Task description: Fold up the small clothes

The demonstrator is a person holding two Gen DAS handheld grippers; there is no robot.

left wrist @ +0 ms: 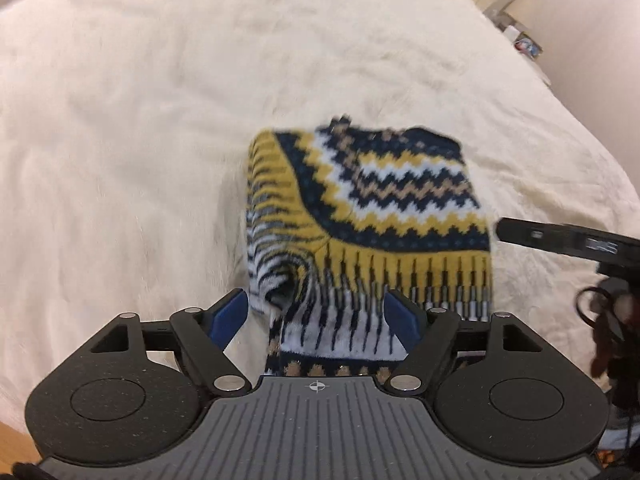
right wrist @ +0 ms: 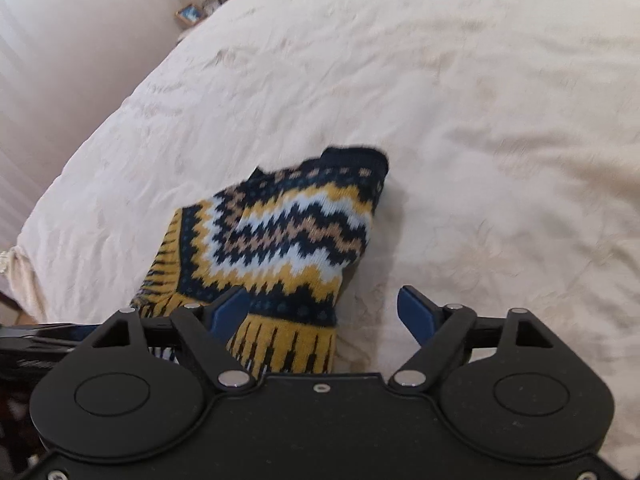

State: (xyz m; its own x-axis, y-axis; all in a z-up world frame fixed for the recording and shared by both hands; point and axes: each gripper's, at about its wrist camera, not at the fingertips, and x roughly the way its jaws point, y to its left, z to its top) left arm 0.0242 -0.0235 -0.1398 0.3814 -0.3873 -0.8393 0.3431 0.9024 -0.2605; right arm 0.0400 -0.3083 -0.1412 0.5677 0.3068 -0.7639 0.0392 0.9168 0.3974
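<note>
A small knitted sweater (left wrist: 372, 200) with navy, yellow, white and tan zigzags lies folded on a cream bed cover (left wrist: 140, 120). My left gripper (left wrist: 316, 316) is open, its blue pads (left wrist: 228, 316) wide apart on either side of the sweater's near striped edge. In the right wrist view the sweater (right wrist: 280, 236) lies ahead and to the left. My right gripper (right wrist: 326, 312) is open, its left pad (right wrist: 230, 312) over the sweater's yellow hem and its right pad (right wrist: 418, 316) over bare cover. The right gripper also shows at the right edge of the left wrist view (left wrist: 560, 240).
The bed cover (right wrist: 480, 120) stretches far ahead in both views. A pale wall (right wrist: 60, 60) and a shelf with small items (right wrist: 200, 4) lie beyond the bed's far left corner. Wood floor (left wrist: 16, 448) shows at the lower left.
</note>
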